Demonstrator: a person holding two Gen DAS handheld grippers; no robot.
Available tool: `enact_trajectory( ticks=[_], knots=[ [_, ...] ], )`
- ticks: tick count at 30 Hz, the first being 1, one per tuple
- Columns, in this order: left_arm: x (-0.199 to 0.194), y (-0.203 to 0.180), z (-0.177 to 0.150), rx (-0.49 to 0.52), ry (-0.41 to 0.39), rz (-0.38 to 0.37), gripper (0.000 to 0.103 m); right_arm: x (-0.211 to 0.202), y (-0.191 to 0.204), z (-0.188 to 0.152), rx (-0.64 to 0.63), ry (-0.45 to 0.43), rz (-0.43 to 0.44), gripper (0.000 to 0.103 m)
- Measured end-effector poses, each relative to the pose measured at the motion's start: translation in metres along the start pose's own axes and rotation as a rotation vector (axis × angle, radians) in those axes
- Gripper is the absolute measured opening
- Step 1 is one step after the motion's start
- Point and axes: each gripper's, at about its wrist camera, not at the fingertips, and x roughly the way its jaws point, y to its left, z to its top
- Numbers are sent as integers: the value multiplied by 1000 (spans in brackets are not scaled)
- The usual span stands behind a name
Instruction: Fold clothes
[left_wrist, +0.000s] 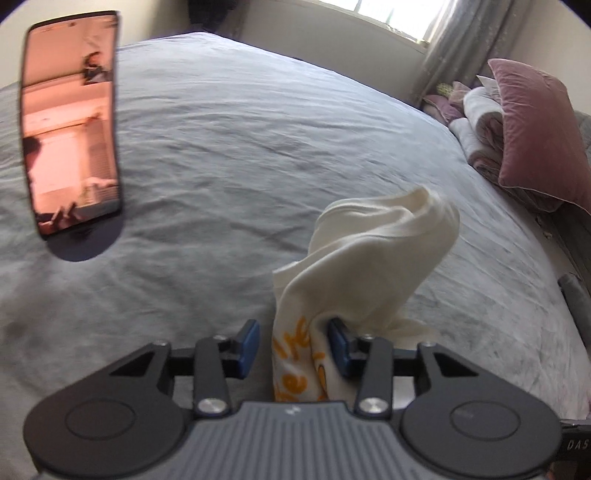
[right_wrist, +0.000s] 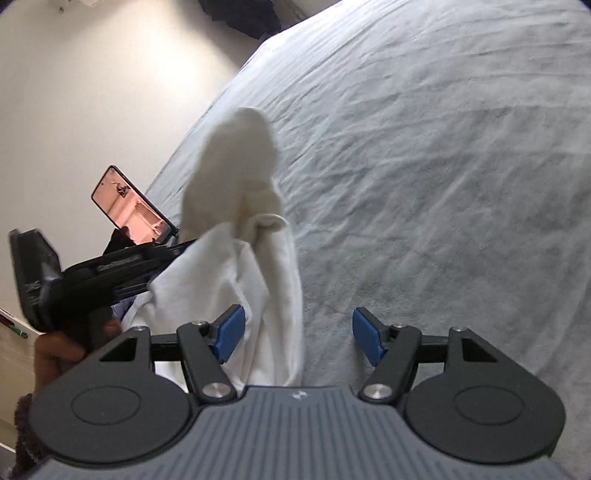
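Note:
A white garment (left_wrist: 369, 258) with orange print stands bunched up from between the fingers of my left gripper (left_wrist: 294, 349). It drapes over the right blue pad (left_wrist: 340, 350), and a gap of grey bed shows beside the left pad, so the jaws stand apart. In the right wrist view the same garment (right_wrist: 236, 206) hangs blurred in the air and runs down between the fingers of my right gripper (right_wrist: 298, 336). It lies against the left pad (right_wrist: 229, 334) and well apart from the right pad, and these jaws are wide open.
A grey bedsheet (left_wrist: 229, 155) (right_wrist: 443, 166) covers the bed below. Pink pillows (left_wrist: 535, 136) are piled at the right by a curtain (left_wrist: 461, 44). A phone (left_wrist: 72, 125) (right_wrist: 131, 208) is mounted by the left tool, and a hand (right_wrist: 62, 350) holds that tool.

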Motion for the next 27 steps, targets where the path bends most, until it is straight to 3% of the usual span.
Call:
enact_trajectory(
  ticks=[3,5,7,13,15,20,27],
  knots=[
    [0,7,-1,17,-1,35,30,4,-4,0,5,11,31,54],
    [0,10,-2,18,-1,40,30,4,-1,0,-10,23,39,15],
    [-2,12,-1,9,-6,33,30,-1,5,1,-47,14,8,6],
    [-10,1,4,16,-34,2,33,-31,9,14,-124,-110,-87,6],
    [-10,-4,6,14,-40,-10,44,-46,7,18,-159,-179,-168,6],
    [-7,-21,10,27,-44,-43,48,-85,-5,29,-225,-353,-404,5],
    [0,-48,8,71,-29,-66,50,-138,-28,42,-234,-523,-620,5]
  ],
)
